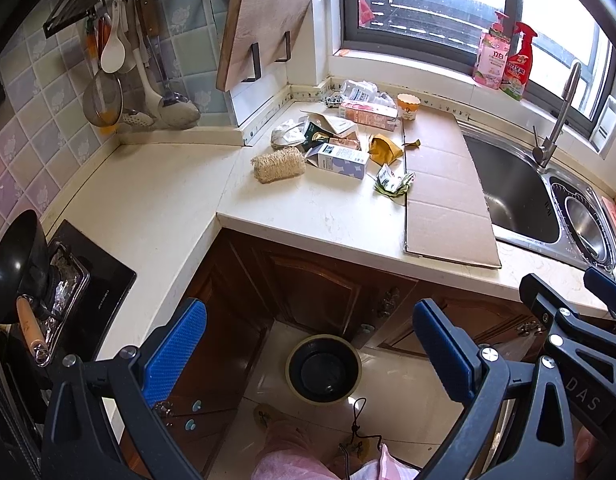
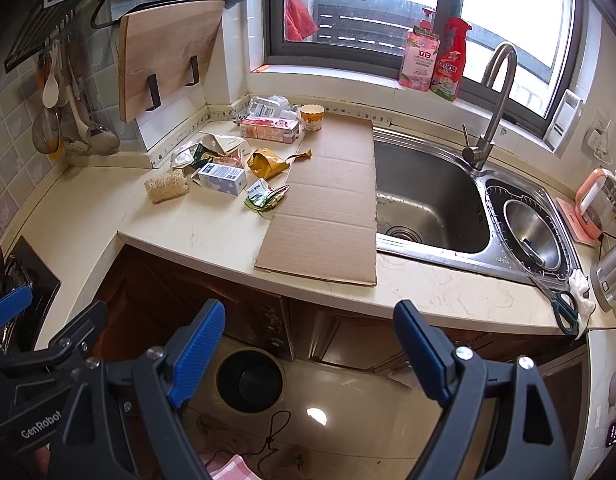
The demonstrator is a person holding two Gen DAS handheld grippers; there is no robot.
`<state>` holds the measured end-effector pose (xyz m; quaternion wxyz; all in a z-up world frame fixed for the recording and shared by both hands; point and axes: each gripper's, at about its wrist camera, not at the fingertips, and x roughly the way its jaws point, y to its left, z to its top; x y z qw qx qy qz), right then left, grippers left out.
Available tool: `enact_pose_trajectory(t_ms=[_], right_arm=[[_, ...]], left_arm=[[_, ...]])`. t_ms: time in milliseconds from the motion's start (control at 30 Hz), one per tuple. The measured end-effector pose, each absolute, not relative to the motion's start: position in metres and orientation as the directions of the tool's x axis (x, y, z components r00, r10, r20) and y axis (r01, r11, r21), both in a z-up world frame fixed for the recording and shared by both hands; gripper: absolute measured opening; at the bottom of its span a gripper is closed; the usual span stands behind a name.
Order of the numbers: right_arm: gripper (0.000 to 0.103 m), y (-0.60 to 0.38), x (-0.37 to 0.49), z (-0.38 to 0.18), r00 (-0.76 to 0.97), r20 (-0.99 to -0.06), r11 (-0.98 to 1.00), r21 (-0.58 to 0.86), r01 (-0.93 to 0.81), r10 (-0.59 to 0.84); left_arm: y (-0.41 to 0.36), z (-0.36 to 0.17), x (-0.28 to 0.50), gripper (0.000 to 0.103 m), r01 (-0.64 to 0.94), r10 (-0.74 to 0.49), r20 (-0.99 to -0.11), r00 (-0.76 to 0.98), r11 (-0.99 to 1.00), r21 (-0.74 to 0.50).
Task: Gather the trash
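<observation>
Trash (image 2: 231, 160) heaped at back corner of surface (image 2: 195, 224), left of cardboard sheet (image 2: 328, 208): small carton (image 2: 223, 178), crumpled wrappers (image 2: 265, 196), paper cup (image 2: 310, 117). Probably light, crushable; wrappers slippery, so best pinched at a fold, carton across its narrow faces. Left gripper (image 1: 308, 352) and right gripper (image 2: 308, 348) both spread wide, empty, well short of heap. Bin (image 2: 249, 380) below on floor, contents not discernible. Labels unreadable.
</observation>
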<state>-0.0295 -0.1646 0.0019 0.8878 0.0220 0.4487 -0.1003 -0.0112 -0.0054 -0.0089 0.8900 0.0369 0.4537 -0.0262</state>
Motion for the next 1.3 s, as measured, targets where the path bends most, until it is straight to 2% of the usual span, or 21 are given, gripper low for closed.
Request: enact_pose_trajectory(t_ms=[1300], right_arm=[[0.087,-0.156,-0.027,-0.010,0.559,-0.816,0.980,-0.046,0.193,-0.148]], left_arm=[[-0.005,-0.010,-0.015,0.102,0.083,0.001,-0.819,0.573,0.995,0.060]])
